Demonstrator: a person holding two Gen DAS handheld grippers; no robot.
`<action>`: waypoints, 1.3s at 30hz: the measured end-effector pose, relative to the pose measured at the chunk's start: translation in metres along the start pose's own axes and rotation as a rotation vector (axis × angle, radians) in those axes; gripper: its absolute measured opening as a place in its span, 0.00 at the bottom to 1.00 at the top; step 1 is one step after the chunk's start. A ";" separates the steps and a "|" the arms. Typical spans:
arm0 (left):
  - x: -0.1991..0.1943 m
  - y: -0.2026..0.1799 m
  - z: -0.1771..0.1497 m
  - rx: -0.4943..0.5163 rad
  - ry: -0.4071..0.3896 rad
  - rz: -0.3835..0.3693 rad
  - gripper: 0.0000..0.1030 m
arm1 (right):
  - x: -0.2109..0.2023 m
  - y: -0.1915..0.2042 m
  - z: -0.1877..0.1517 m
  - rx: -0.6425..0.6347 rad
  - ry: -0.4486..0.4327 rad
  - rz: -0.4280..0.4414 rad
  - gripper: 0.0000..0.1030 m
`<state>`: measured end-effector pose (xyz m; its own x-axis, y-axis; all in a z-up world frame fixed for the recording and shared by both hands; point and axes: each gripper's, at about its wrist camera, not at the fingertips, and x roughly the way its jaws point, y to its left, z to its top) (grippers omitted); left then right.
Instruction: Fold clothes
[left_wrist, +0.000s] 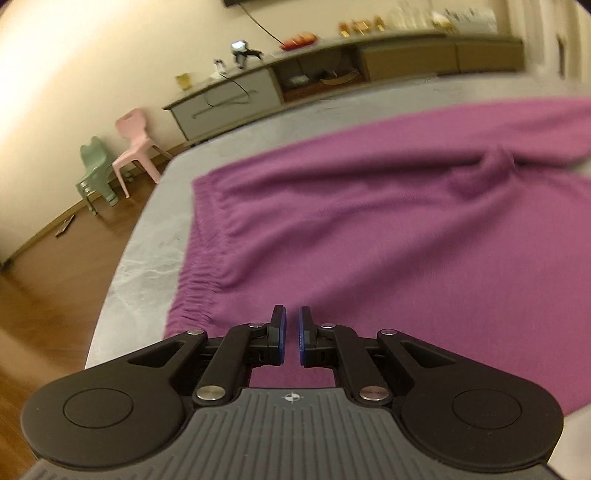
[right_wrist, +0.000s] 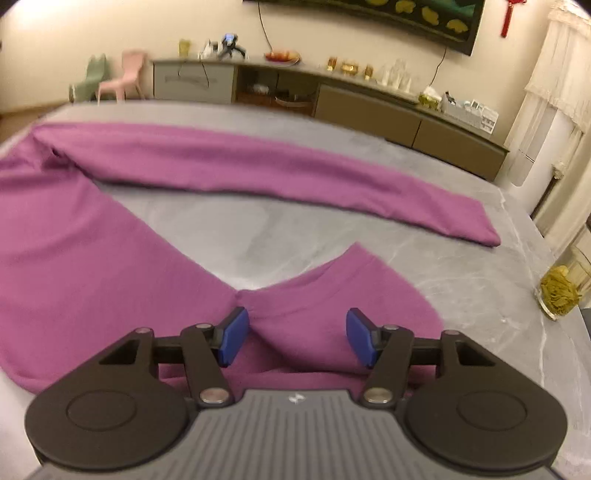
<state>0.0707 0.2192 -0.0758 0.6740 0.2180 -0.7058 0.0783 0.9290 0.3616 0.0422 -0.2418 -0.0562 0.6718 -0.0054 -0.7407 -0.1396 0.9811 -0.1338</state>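
At the near edge of the grey tabletop (right_wrist: 303, 221), the right hand-held gripper (right_wrist: 297, 339) gapes over a bunched leg of the purple trousers (right_wrist: 92, 266); a shallow pinch could slip. The left hand-held gripper (left_wrist: 291, 334), nearly closed and holding nothing, alone shows the waistband (left_wrist: 199, 266); only the right view shows the far leg.

A grey marble-like table (right_wrist: 332, 229) filled the middle of both views. On it lay purple trousers (left_wrist: 369, 240), spread flat, with the gathered waistband at the left of the left wrist view. A glass jar (right_wrist: 559, 291) stood at the right edge.
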 end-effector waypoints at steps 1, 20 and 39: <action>0.005 -0.002 -0.002 0.014 0.014 0.002 0.06 | 0.003 0.002 -0.002 0.011 0.015 0.006 0.53; 0.010 0.013 -0.011 -0.007 0.074 0.081 0.07 | -0.106 -0.191 -0.099 0.956 -0.273 -0.174 0.06; 0.005 -0.108 0.098 0.205 -0.197 -0.232 0.07 | 0.012 -0.024 -0.023 0.339 0.102 -0.024 0.33</action>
<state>0.1377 0.0907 -0.0591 0.7482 -0.0715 -0.6596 0.3777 0.8632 0.3349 0.0366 -0.2703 -0.0771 0.5936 -0.0314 -0.8042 0.1361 0.9888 0.0618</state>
